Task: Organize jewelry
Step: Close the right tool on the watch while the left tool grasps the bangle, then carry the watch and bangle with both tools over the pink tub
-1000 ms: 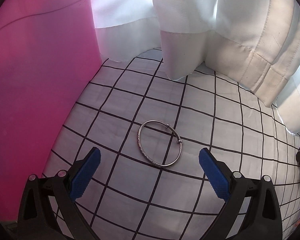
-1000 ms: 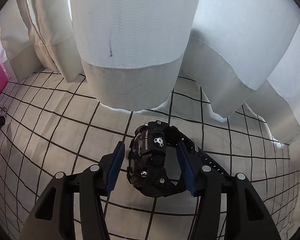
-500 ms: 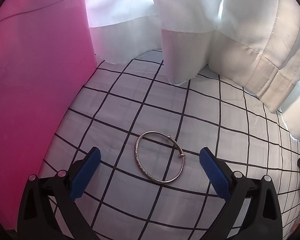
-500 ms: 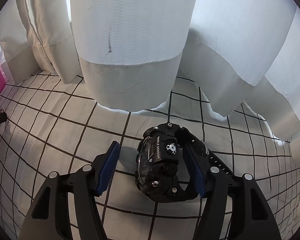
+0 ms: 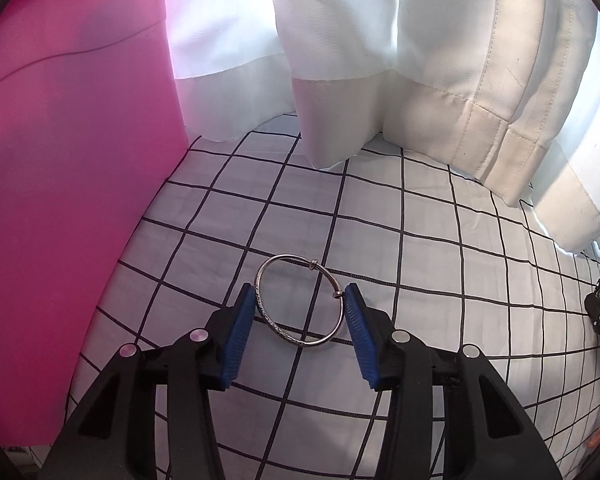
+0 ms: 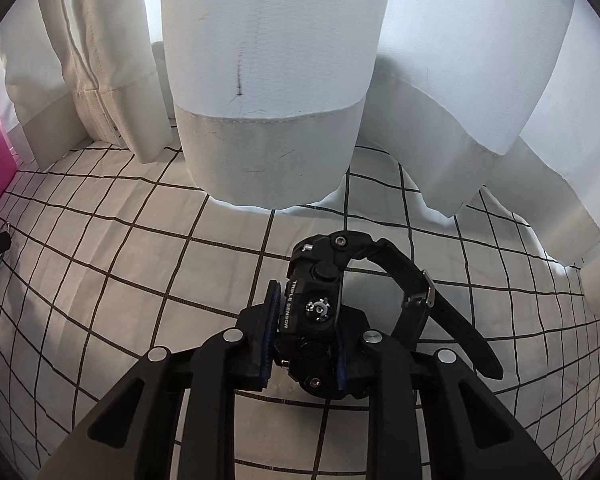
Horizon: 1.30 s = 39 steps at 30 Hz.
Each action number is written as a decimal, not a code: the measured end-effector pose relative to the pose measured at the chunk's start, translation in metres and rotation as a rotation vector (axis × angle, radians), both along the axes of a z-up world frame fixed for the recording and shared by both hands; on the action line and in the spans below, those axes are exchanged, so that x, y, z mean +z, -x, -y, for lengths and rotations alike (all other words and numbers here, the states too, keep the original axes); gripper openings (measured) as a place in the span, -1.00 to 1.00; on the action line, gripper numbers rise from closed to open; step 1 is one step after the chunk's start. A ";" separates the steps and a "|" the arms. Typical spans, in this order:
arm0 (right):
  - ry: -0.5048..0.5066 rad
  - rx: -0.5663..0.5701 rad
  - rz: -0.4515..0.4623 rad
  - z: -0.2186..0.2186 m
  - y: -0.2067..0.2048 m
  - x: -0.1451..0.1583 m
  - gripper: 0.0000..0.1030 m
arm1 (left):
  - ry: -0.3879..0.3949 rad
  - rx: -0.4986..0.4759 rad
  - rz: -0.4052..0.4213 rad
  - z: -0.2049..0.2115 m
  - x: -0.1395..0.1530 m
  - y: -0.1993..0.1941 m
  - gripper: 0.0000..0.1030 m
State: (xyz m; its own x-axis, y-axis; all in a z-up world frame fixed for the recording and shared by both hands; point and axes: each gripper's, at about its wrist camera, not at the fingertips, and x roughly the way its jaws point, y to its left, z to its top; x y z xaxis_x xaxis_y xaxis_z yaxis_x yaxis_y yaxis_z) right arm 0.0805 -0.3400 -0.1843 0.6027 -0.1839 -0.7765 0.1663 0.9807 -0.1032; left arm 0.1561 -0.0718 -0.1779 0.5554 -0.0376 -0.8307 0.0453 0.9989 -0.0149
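Now closing on both pieces: left gripper (image 5: pixel 300 312) pads touching thin silver bangle (image 5: pixel 298 302), flat on checked cloth (image 5: pixel 420 240) beside pink box (image 5: pixel 60 200); right gripper (image 6: pixel 306 336) pinching bulky black watch (image 6: pixel 320 312), strap trailing right. Risk: slim, engraved hoop slipping or springing free under squeeze.

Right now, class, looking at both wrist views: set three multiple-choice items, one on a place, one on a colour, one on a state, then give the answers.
1. Where is the bangle?
A. on the checked cloth
B. inside the pink box
C. hanging on the curtain

2. What colour is the watch?
A. silver
B. black
C. pink

3. The right gripper is
A. wide open
B. out of view
C. shut on the watch

Answers: 1 A, the bangle lies flat on the grid. 2 B, case and strap are black. 3 C, both pads press the case.
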 end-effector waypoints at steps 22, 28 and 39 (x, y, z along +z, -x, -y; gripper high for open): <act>-0.032 0.077 0.060 -0.051 0.026 0.036 -0.57 | 0.057 -0.014 0.088 -0.009 0.062 0.022 -0.14; -0.038 0.108 0.113 -0.071 0.027 0.064 -0.57 | 0.069 -0.036 0.143 -0.014 0.091 0.031 -0.14; -0.038 0.174 0.217 -0.112 0.029 0.123 -0.57 | 0.070 -0.054 0.228 -0.038 0.149 0.048 -0.13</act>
State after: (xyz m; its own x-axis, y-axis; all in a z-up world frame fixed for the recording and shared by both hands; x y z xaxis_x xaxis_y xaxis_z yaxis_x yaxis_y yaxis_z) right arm 0.0511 -0.2285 -0.0609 0.7758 -0.0357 -0.6300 0.0088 0.9989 -0.0458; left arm 0.1084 -0.0336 -0.0292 0.7241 -0.1258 -0.6782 0.1088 0.9918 -0.0677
